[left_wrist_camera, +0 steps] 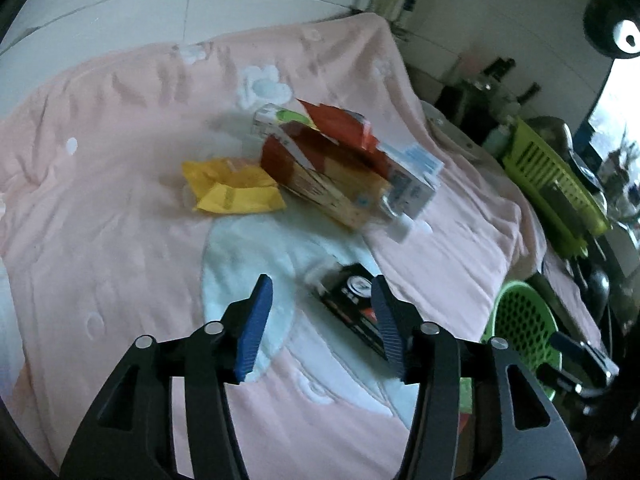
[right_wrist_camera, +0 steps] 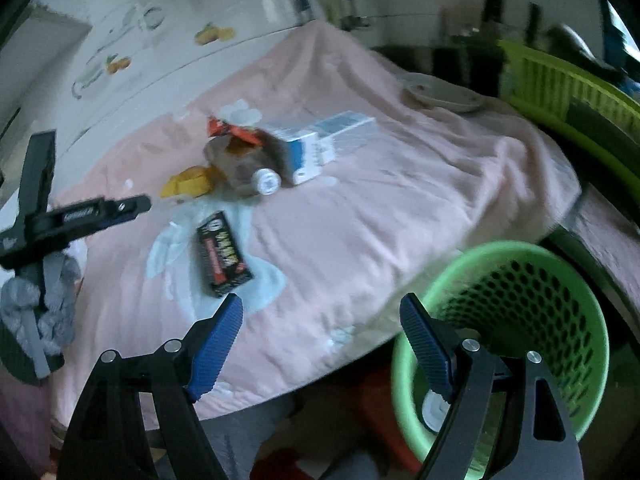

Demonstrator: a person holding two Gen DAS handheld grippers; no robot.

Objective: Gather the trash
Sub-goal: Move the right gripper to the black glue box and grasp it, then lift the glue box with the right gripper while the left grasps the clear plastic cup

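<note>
one black box (left_wrist_camera: 356,300) beyond left gripper (left_wrist_camera: 320,320)

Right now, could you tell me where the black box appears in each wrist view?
Left wrist: the black box lies low, right of centre, partly behind the left gripper's right finger.
Right wrist: the black box lies left of centre on the blanket.
Shared landmark: the yellow wrapper.

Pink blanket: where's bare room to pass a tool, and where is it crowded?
Bare: the wide stretch between the black box and the blanket's right edge, and the near-left part beside the yellow wrapper. Crowded: the centre pile of cartons around the blue-white box.
</note>
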